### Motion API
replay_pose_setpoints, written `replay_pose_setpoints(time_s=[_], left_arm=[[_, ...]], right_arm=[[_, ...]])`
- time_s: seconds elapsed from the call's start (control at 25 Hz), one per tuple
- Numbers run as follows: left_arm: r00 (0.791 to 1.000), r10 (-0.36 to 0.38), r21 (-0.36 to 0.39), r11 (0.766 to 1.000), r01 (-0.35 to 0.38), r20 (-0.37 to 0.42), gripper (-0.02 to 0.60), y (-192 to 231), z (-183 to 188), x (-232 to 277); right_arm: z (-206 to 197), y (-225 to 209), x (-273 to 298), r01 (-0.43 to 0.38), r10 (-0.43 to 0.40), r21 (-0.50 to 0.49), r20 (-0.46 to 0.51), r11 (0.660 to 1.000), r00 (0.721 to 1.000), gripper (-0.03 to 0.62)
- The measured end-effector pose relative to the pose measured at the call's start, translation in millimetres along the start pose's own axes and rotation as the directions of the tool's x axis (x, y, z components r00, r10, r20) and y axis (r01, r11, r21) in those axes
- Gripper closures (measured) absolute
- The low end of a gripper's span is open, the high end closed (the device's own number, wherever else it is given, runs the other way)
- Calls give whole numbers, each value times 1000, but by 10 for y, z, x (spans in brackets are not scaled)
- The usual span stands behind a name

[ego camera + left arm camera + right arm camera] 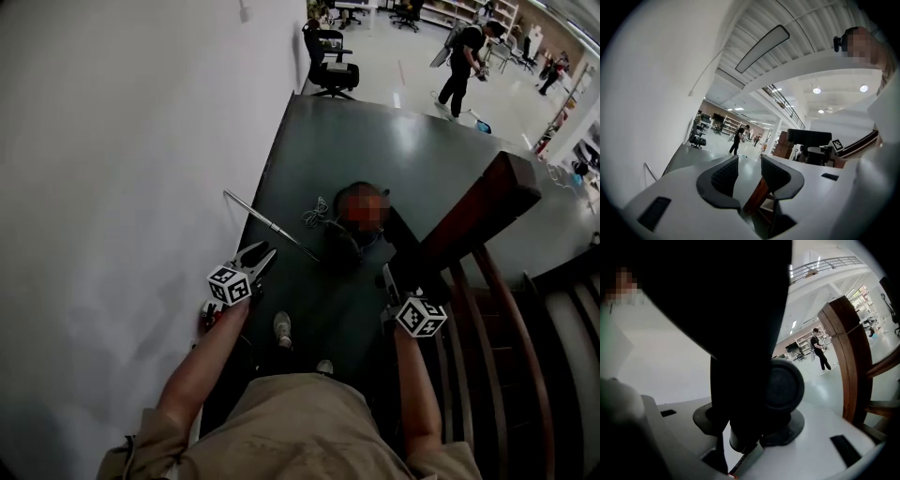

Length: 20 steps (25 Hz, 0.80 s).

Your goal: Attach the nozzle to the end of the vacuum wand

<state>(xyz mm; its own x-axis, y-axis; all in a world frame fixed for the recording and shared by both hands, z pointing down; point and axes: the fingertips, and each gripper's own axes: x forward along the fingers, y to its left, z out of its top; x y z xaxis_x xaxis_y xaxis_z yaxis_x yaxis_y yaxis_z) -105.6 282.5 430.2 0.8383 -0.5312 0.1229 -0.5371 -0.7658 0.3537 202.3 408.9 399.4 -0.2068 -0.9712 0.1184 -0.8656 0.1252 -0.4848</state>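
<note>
Left tongs (256, 253): open, empty, at lower left.
Right tongs (750, 420): gripping the black nozzle (782, 386).
Nozzle: right of centre, apart from the wand (272, 226).
Wand: on the floor (394, 141), just above left tongs.

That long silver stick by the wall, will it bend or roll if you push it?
The silver stick looks like straight thin metal, so it is probably stiff and fairly light. It seems round, so a sideways push on the smooth floor may roll it. Being long, it would likely tip if lifted at one end.
</note>
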Motion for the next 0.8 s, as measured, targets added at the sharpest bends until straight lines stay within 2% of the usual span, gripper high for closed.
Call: replay_pose_setpoints(time_s=[0.12, 0.44, 0.64, 0.8], left_arm=[[1000, 16, -27, 1000, -15, 17, 434, 513, 61, 78], [993, 47, -177, 984, -27, 109, 433, 1691, 325, 276], [993, 43, -290, 957, -9, 110, 433, 2287, 344, 358], [994, 45, -307, 951, -12, 100, 433, 2659, 384, 432]], right_arm=[[-11, 115, 508, -5, 5, -2, -13, 1000, 1000, 402], [-4, 380, 1709, -17, 16, -20, -57, 1000, 998, 402], [-48, 521, 2348, -9, 6, -33, -85, 999, 996, 402], [-83, 558, 2766, 1, -5, -37, -97, 999, 995, 402]])
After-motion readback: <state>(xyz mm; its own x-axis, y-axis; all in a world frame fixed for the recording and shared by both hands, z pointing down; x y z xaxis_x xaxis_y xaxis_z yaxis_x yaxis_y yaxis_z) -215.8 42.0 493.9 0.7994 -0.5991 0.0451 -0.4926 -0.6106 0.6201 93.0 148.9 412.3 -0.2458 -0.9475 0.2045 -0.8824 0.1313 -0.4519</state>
